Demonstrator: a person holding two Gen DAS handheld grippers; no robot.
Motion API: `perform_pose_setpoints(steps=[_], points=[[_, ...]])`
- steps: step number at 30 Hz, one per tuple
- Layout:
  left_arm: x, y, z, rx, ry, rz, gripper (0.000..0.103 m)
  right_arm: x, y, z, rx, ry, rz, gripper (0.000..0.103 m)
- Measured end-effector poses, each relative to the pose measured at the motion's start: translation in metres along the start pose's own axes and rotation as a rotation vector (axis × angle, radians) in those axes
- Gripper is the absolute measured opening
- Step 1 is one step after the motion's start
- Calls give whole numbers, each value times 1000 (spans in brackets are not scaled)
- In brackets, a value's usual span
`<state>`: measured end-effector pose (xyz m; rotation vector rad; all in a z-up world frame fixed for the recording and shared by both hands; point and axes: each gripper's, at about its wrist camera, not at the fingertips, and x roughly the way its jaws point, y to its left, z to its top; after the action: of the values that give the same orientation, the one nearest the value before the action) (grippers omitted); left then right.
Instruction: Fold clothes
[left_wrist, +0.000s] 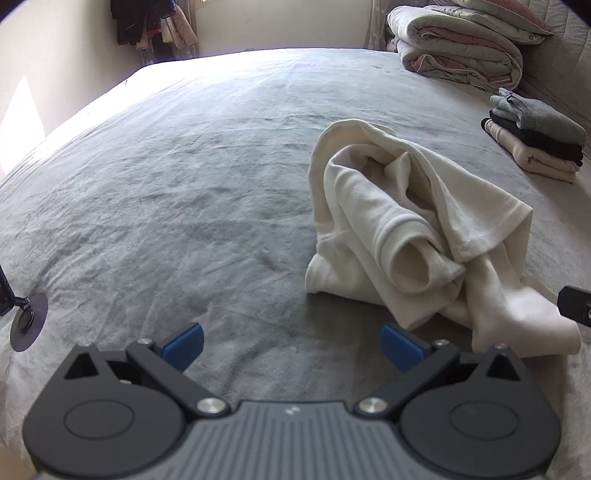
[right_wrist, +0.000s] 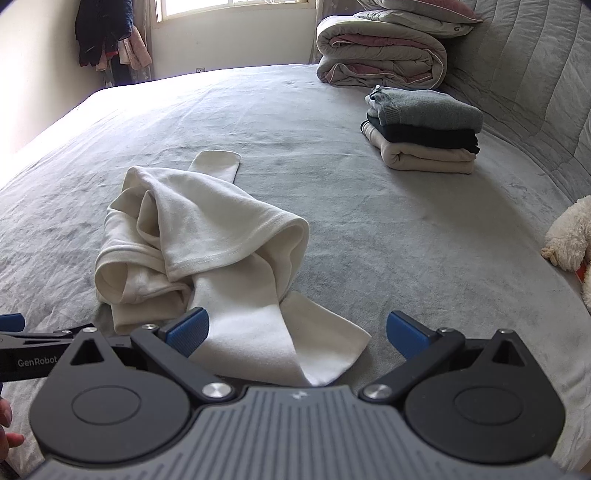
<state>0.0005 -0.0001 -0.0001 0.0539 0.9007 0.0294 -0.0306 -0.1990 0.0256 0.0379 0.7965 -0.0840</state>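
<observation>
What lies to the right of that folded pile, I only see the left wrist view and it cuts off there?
Observer: A fluffy white stuffed toy lies near the bed's right edge, apart from the folded pile.
Operator: Does the cream shirt reach past what I see?
Observer: Yes, a sleeve cuff sticks out flat behind the cream shirt.
Operator: And the right tool?
Observer: The right tool is open, with the shirt's near sleeve lying between its blue pads, not pinched.
</observation>
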Motion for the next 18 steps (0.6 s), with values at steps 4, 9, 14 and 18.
perform_pose_setpoints(steps=[4, 9, 14, 18], points=[[2, 0, 1, 1, 2, -2, 103, 0, 4, 1, -15, -11, -15, 103], [0, -2, -2, 14, -16, 11, 103, 7, -2, -3, -2, -9, 2, 103], [1, -5, -3, 34, -19, 26, 103, 6, -4, 1, 3, 19, 9, 103], [2, -3, -2, 32, -23, 34, 103, 8, -4, -1, 0, 26, 9, 103]])
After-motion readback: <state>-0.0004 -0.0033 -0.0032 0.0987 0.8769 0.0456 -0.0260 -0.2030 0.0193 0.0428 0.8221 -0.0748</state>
